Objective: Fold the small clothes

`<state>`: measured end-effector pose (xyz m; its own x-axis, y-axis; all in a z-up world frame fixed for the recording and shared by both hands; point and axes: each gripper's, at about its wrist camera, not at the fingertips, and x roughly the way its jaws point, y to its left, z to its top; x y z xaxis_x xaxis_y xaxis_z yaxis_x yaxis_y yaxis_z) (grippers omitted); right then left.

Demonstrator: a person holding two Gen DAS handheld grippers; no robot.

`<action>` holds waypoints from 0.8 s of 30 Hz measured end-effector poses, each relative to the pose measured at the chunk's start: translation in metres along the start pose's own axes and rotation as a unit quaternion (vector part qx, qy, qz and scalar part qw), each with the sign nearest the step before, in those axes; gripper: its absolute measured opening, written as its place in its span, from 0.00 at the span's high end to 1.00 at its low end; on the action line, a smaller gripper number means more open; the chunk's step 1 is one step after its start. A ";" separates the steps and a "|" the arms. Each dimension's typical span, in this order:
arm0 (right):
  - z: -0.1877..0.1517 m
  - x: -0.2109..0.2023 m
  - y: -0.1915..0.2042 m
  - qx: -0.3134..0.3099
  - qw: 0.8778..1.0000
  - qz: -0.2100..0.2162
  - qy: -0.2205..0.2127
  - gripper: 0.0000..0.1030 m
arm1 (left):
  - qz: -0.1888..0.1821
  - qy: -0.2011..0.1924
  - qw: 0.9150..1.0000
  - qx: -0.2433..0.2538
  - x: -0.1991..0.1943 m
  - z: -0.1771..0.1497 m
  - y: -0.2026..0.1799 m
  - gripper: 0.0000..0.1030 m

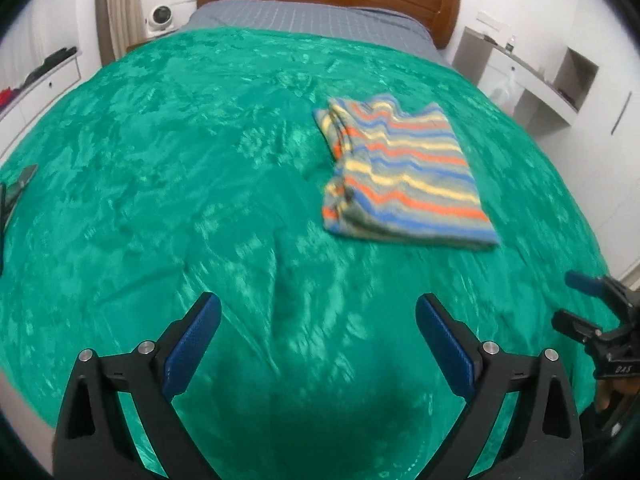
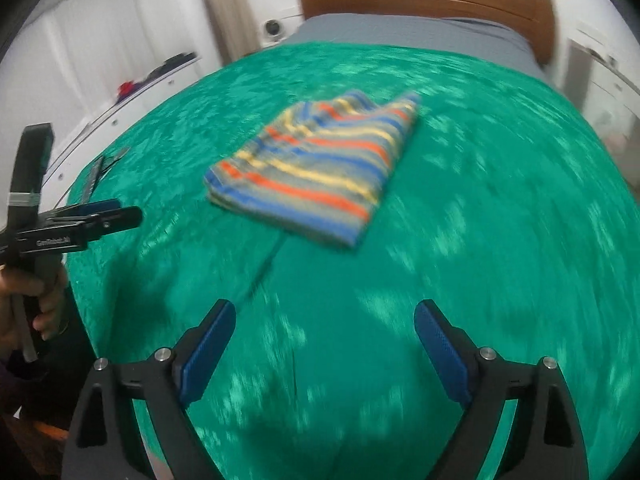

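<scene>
- My left claw (image 1: 318, 326) stands wide over the green bedspread (image 1: 160, 200), holding nothing.
- My right claw (image 2: 324, 332) is wide too, empty.
- The striped garment (image 1: 404, 176) lies folded mid-bed, apart from both.

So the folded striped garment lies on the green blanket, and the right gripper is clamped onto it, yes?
Not quite. The folded striped garment does lie on the green blanket, but the right gripper is open and clear of it, as the right wrist view shows.
</scene>
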<state>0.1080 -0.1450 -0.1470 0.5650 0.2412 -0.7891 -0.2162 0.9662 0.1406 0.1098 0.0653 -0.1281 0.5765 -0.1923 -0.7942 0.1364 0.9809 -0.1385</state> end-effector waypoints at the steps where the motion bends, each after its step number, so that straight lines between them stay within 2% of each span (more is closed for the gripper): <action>1: -0.009 -0.002 -0.001 0.005 1.000 -0.014 -0.002 0.11 | 0.000 0.008 1.000 0.002 0.007 -0.007 -0.004 0.04; 3: -0.029 -0.007 -0.003 0.019 0.999 -0.038 -0.003 0.11 | -0.002 0.015 1.000 0.005 0.015 -0.018 -0.010 0.04; 9: -0.069 -0.010 -0.007 0.049 0.997 -0.064 -0.017 0.09 | 0.010 0.039 0.998 0.043 0.043 -0.050 -0.027 0.03; 12: -0.083 -0.002 -0.007 0.048 0.996 -0.077 -0.007 0.08 | 0.015 0.029 0.998 0.049 0.042 -0.056 -0.030 0.01; 16: -0.090 0.005 -0.004 0.043 0.995 -0.085 -0.006 0.01 | 0.016 0.037 0.998 0.051 0.044 -0.058 -0.032 0.01; 24: -0.090 0.011 -0.002 0.039 0.995 -0.094 0.007 0.00 | 0.017 0.045 0.997 0.057 0.044 -0.060 -0.032 0.00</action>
<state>0.0428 -0.1525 -0.2100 0.5787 0.0544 -0.8137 -0.0446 0.9984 0.0350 0.0826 0.0266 -0.1943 0.5076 -0.1515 -0.8482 0.2126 0.9760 -0.0471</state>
